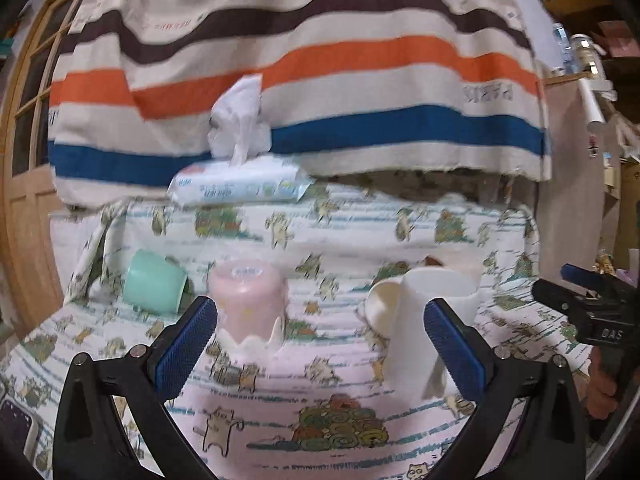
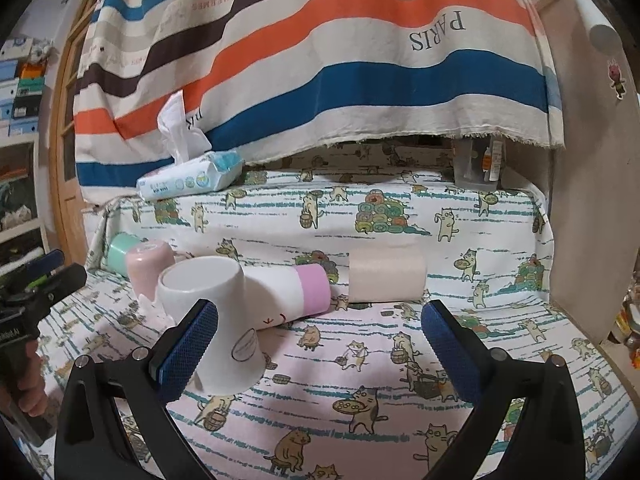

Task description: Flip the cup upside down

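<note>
A white cup (image 2: 216,320) stands upside down on the cat-print cloth, just beside the left finger of my right gripper (image 2: 320,346), which is open and empty. The same cup (image 1: 424,320) shows in the left wrist view by the right finger of my left gripper (image 1: 320,346), also open and empty. A pink cup (image 1: 250,300) stands upside down ahead of the left gripper. A mint cup (image 1: 154,286) lies on its side at the far left. A white cup with a pink band (image 2: 296,292) lies on its side behind the white cup.
A pale pink roll (image 2: 386,276) lies on the cloth at mid-table. A wipes pack (image 2: 190,178) with a tissue sticking up sits on the raised back ledge. A striped cloth (image 2: 320,60) hangs behind. A clear container (image 2: 478,164) stands at the back right.
</note>
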